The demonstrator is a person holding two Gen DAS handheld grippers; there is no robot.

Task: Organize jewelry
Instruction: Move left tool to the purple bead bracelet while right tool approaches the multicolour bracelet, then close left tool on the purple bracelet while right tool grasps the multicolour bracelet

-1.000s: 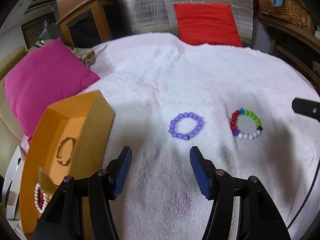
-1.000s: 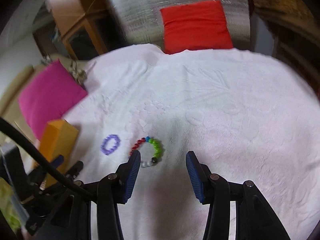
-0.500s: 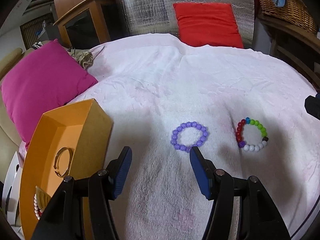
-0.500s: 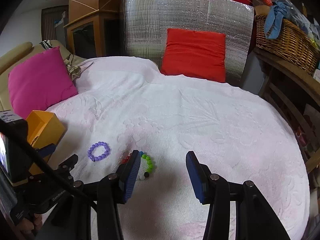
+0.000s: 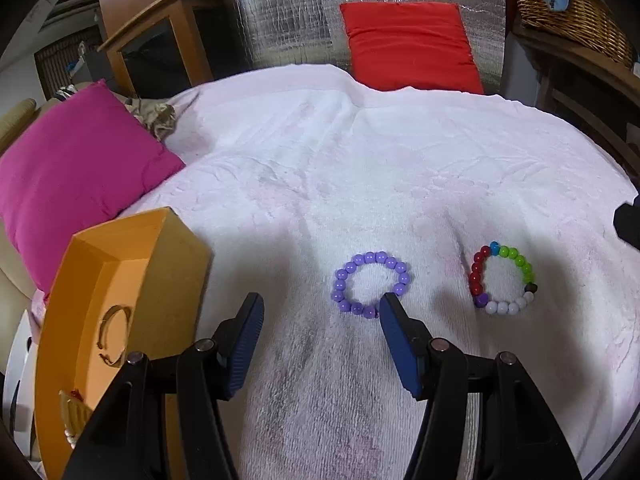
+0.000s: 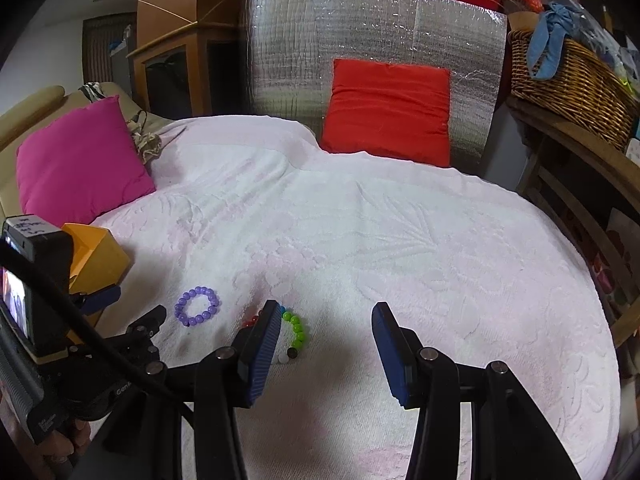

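Hovering left fingers (image 5: 390, 312) apart, empty, beside purple bracelet (image 5: 370, 283)

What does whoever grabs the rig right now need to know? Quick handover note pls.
Left claw: open, empty, just short of the purple bracelet.
Right claw: open, empty, above the towel; multicolour bracelet partly hidden behind one finger.
Both bracelets lie loose on the towel, side by side.
Done: orange box already holds a gold bangle and some other pieces.
Left: box the purple and multicolour bracelets.
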